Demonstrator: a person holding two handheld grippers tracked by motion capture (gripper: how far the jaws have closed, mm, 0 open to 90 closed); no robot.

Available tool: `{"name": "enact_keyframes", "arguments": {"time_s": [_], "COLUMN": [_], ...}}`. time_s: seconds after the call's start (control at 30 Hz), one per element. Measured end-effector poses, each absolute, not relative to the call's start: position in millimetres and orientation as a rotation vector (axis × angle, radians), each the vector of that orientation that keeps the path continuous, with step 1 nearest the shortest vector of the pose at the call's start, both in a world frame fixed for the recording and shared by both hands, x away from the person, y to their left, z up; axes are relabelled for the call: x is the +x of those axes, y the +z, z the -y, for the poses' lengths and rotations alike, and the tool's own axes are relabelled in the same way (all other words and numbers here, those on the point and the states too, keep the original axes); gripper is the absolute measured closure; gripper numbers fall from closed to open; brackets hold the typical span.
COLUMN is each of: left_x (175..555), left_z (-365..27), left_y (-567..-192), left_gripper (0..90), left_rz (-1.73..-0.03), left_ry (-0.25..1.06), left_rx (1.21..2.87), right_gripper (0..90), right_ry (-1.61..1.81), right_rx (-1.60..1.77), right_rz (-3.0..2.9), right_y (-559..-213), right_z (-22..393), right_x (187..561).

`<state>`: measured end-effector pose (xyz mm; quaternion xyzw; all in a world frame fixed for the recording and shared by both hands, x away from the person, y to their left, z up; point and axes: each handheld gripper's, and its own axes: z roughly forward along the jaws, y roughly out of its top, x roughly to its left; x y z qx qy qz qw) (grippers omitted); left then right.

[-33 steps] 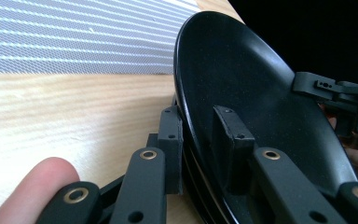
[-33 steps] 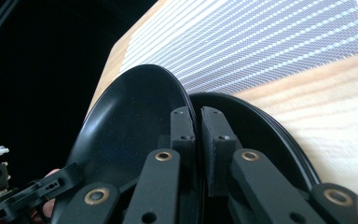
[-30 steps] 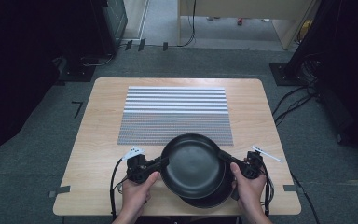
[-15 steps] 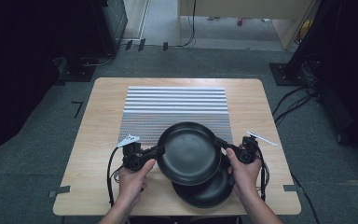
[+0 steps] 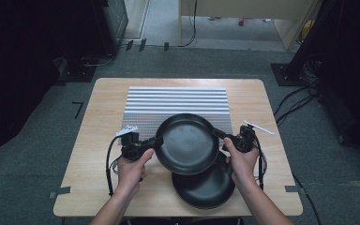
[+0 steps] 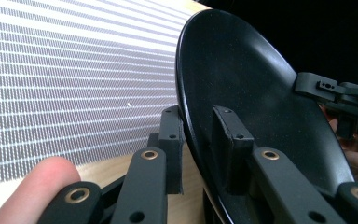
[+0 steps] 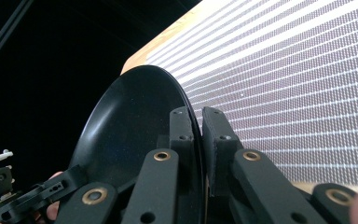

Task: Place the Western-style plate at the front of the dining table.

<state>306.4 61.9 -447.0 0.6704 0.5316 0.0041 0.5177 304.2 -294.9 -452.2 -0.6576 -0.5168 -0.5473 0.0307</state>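
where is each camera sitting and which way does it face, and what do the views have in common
High view: fixed above the person's side, looking forward and down on the table; both forearms, the left gripper and right gripper show.
Left gripper view: rides the left gripper, looking along its fingers across the upper plate; a fingertip shows.
Right gripper view: rides the right gripper, looking along its fingers toward the striped mat.
Shared: upper plate and mat appear in all three.
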Motion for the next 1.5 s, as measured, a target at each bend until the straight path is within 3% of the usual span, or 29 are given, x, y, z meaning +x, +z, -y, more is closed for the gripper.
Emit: {"name": "enact_keyframes", "arguments": {"time_s": [0.8, 1.5], "left_x": [363, 417], "left_z": [-68, -67], "left_y": [-449, -462], "left_gripper": [75.5, 77.3], "left_rz": [-1.36, -1.435], "left_ry": [0.003, 0.035], "left_rx": [1.564, 1.562], "right_gripper": [83.7, 84.2], "right_ry": [-1.66, -1.556], "right_rx": [-2.059, -2.104], "right_rz": [1.623, 1.629], "right_y": [-447, -478], "right_z": [282, 273], "right_x": [359, 408]}}
